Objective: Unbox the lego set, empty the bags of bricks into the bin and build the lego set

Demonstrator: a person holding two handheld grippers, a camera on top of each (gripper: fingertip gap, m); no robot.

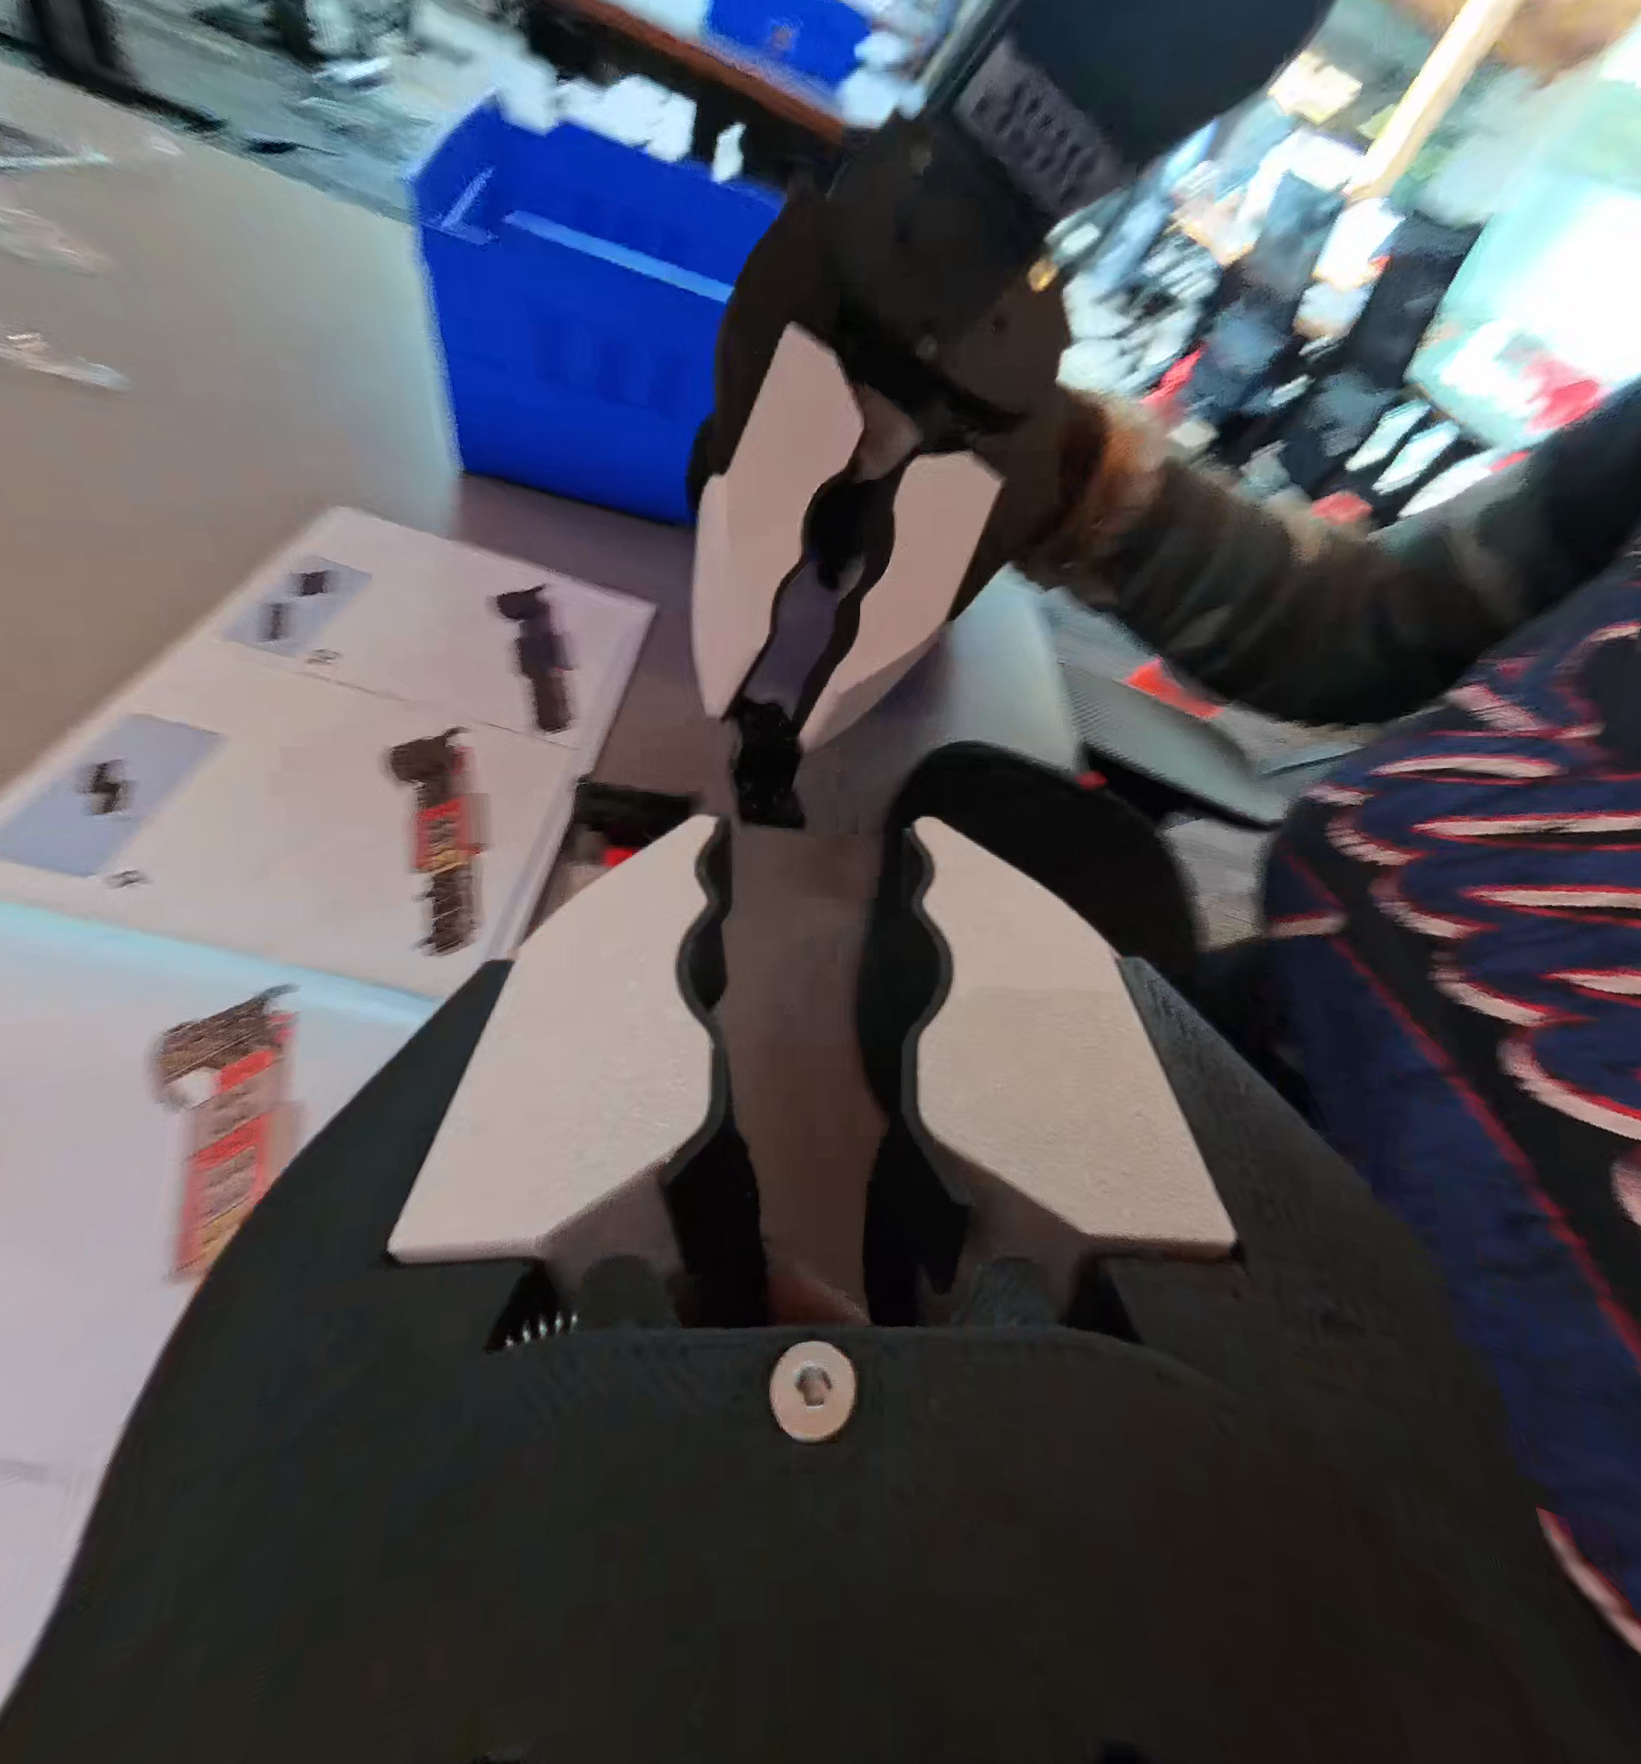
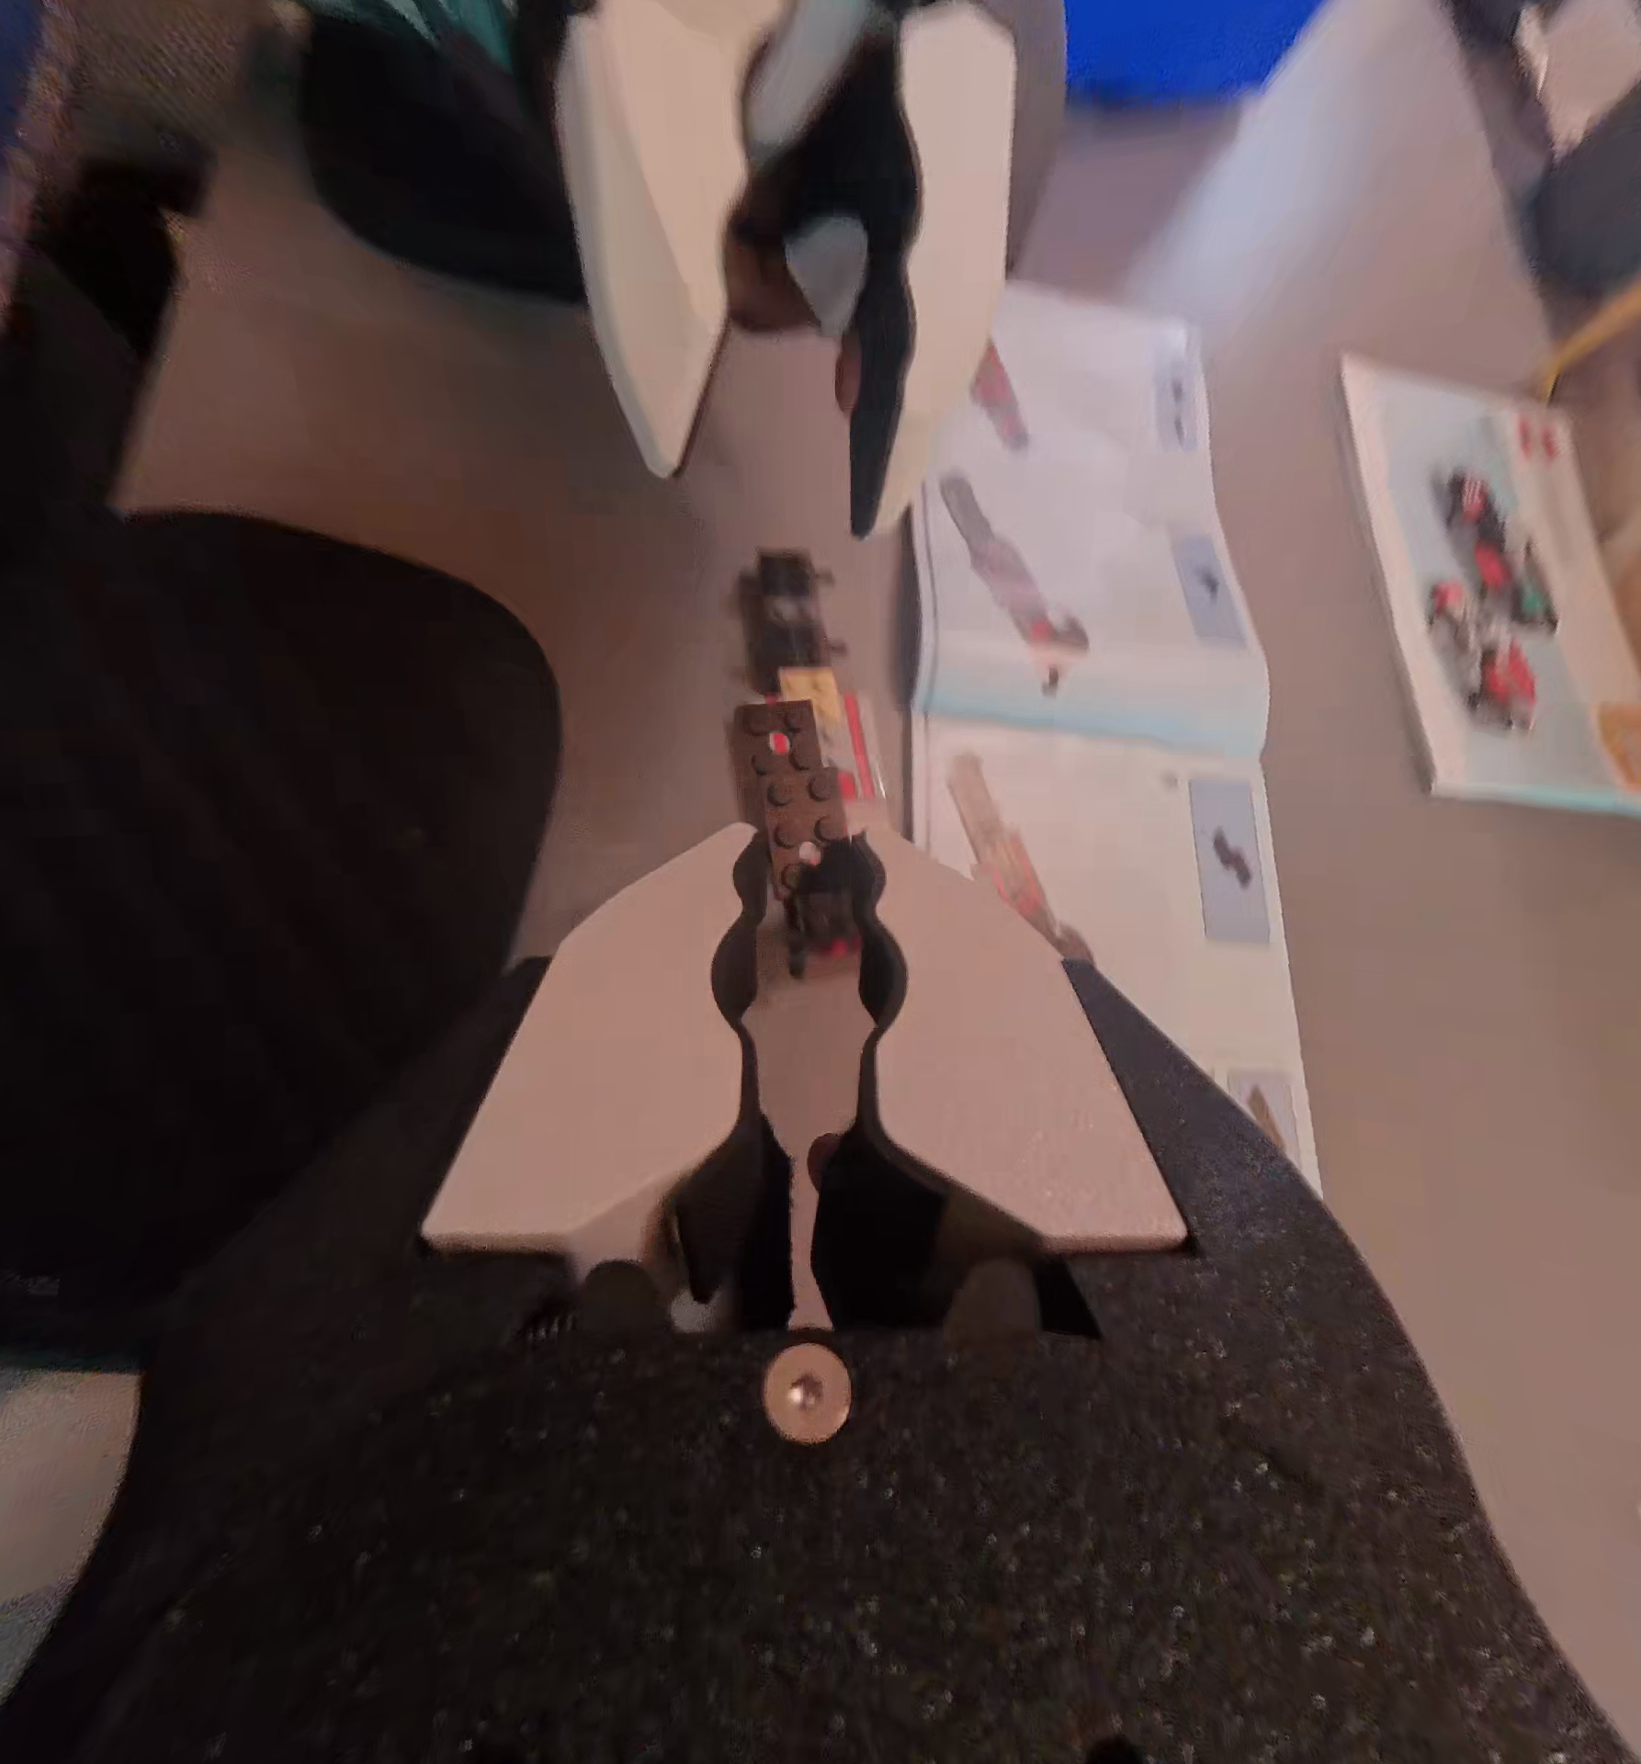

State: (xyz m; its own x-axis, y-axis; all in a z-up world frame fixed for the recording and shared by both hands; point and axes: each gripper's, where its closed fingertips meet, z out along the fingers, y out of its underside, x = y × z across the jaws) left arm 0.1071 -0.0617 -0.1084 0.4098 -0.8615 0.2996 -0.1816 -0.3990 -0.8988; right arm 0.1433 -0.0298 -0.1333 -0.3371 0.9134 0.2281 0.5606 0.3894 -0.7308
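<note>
1. The right gripper [image 2: 802, 864] has its jaws drawn narrow onto a dark studded plate [image 2: 791, 797], which juts forward past the fingertips with its long axis running along the fingers
2. The left gripper [image 1: 812, 830] has jaws set moderately apart with nothing between them; its tips point at the held plate [image 1: 767, 768], which sits just ahead of them, so this gripper is the nearer free one
3. Beyond the right jaws, in line with the plate, the partly built model [image 2: 783, 611] lies on the grey table [image 2: 1466, 955]; whether plate and model touch cannot be told through the blur
4. The coming move likely turns on lining the plate's long axis up with the model ahead of the right jaws
5. The plate is hard, glossy plastic with rows of round studs; the finger pads [image 1: 597, 1031] are matte white with wavy inner edges
6. An open instruction booklet [image 1: 339, 725], flat paper, lies left of the left jaws; the blue bin [image 1: 588, 315], rigid plastic, stands farther ahead of them
</note>
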